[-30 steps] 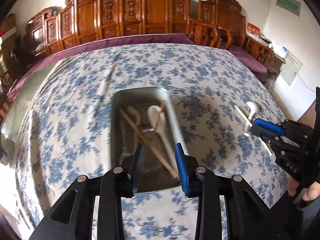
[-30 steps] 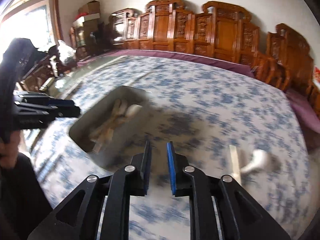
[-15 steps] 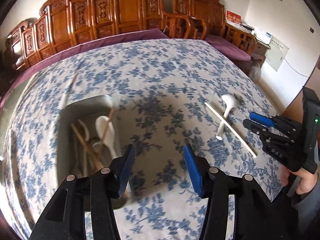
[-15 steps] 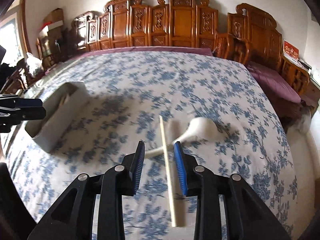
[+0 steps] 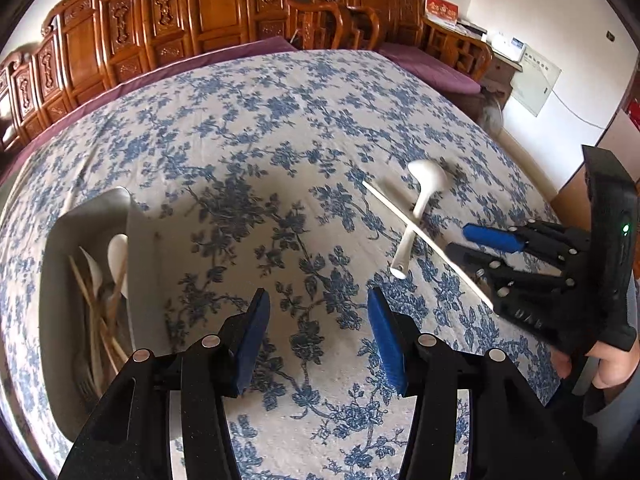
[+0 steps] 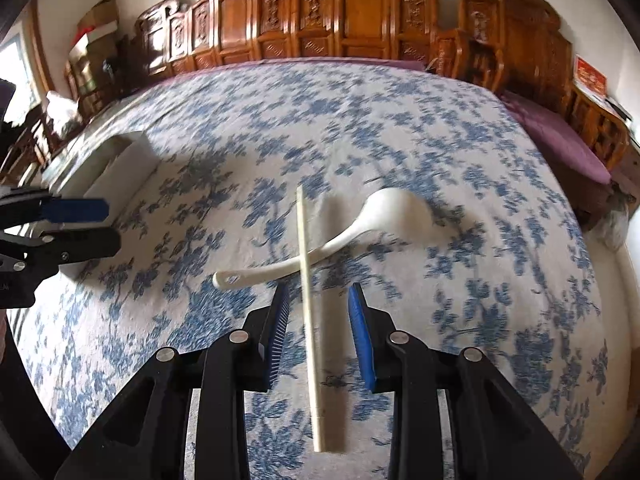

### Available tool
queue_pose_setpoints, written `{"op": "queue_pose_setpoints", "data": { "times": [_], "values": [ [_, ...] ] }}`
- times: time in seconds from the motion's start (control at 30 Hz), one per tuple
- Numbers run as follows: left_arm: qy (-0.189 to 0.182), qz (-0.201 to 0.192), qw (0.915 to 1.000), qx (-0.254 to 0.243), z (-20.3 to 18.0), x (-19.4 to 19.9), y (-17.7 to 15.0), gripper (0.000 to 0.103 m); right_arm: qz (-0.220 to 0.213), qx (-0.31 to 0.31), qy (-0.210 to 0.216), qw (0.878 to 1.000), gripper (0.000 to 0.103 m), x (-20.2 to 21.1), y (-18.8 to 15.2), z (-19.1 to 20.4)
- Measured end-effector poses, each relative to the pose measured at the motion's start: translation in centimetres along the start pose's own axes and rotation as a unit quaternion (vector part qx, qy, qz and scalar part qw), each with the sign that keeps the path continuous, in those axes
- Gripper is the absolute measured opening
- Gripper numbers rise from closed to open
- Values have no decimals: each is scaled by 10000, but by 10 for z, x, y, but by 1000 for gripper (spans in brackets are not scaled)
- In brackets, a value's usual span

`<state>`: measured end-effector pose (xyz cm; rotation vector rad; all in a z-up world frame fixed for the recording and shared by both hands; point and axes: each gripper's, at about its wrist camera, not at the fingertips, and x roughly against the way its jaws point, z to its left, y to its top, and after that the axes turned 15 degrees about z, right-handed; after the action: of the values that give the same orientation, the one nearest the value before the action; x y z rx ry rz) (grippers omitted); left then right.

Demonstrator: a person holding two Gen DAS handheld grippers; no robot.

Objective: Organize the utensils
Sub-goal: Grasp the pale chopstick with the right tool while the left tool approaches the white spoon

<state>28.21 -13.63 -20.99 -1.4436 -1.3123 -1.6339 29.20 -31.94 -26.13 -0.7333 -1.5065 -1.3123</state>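
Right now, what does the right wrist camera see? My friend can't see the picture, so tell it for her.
The right tongs hang open over a long cream chopstick that lies between the blue pads without touching them. The chopstick crosses the handle of a white ceramic soup spoon on the blue-flowered tablecloth. At the left are the left tongs and a white rectangular utensil tray.

A blue-flowered white cloth (image 5: pixel 248 128) covers the desk; carved brown wooden chairs (image 6: pixel 360 12) line the white wall (image 5: pixel 560 8) behind, purple cushions (image 6: pixel 560 136) beside them.
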Motion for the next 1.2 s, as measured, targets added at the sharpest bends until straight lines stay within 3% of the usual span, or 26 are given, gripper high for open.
{"op": "queue_pose_setpoints", "data": {
  "times": [0.2, 0.37, 0.43, 0.53, 0.6, 0.63, 0.8, 0.87, 1.2],
  "values": [
    [37, 93, 9999, -39, -4, -7, -2, 48, 265, 226, -187, 9992, 33, -16, 2, 12],
    [140, 140, 9998, -78, -8, -7, -3, 48, 323, 434, -294, 9981, 20, -22, 7, 17],
    [194, 160, 9996, -96, -9, -7, -3, 48, 338, 521, -261, 9977, 6, -22, 8, 20],
    [254, 183, 9995, -91, -11, -7, -1, 48, 355, 612, -263, 9971, 6, -22, 8, 22],
    [282, 207, 9994, -81, -11, -9, 0, 57, 341, 565, -175, 9977, 6, -20, 8, 20],
    [309, 170, 9993, -83, -12, -9, 1, 67, 276, 539, -151, 9981, 6, -17, 8, 19],
    [365, 200, 9991, -78, -16, -15, 7, 72, -131, 87, -21, 9999, 6, 3, 9, -6],
    [366, 172, 9991, -123, -20, -19, 13, 80, -207, -108, -113, 9997, 6, 8, 7, -20],
    [518, -14, 9963, -687, -61, -47, 56, 86, -325, -892, -355, 9949, 6, 16, -6, -77]
  ]
}}
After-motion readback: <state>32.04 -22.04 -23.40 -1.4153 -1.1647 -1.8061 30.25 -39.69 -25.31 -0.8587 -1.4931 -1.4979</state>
